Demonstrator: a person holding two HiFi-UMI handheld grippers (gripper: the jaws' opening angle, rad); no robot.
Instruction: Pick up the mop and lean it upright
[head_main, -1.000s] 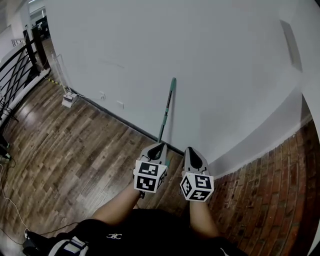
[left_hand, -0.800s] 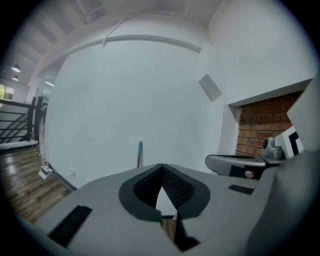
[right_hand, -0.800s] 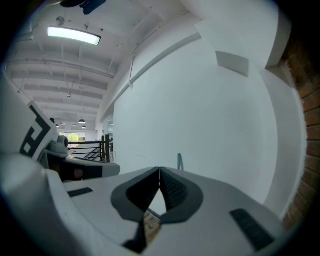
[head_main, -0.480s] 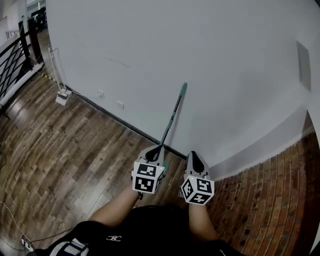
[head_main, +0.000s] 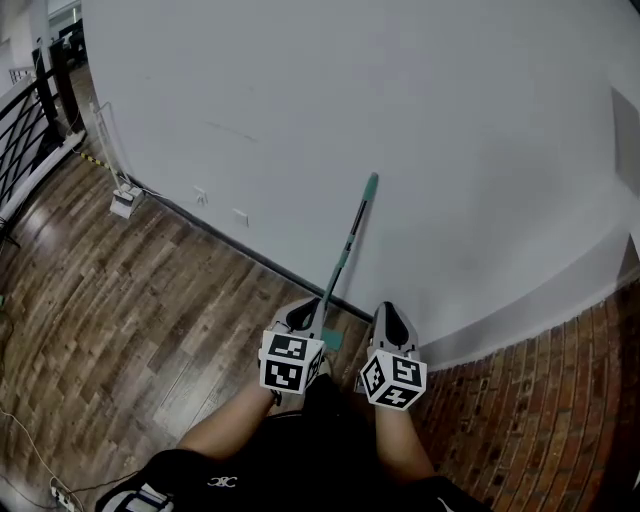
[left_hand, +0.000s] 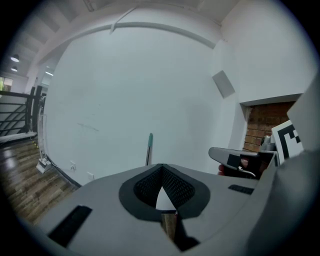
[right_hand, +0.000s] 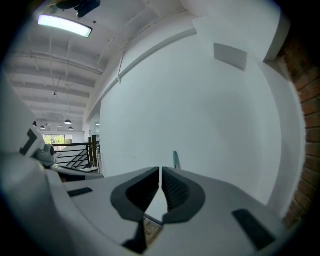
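**One mop against the wall, both hand-held grippers shut and empty**

One mop (head_main: 345, 250) stands propped on the white wall (head_main: 450, 150). Its long axis runs steeply up from the floor. The teal tip of the handle points up and a little to the right in the head view and rests against the wall. Its lower end sits by the dark baseboard (head_main: 250, 255), where a teal part shows just beside the left hand-held gripper (head_main: 303, 312), which partly hides it.

The left hand-held gripper has its jaws together with nothing between them. The right hand-held gripper (head_main: 390, 318) is likewise closed and empty, with only a thin slit between its pads. Both are held side by side close to the person's body, short of the mop and pointing toward the wall. Neither touches the handle, whose top shows above the jaws in each gripper view.

The wooden floor (head_main: 130, 290) spreads wide to the left, bounded far off by a black railing (head_main: 25, 120). A small white box (head_main: 122, 200) lies at the foot of the wall well to the left of the mop. To the right, a brick surface (head_main: 540, 400) closes in near the right hand-held gripper.
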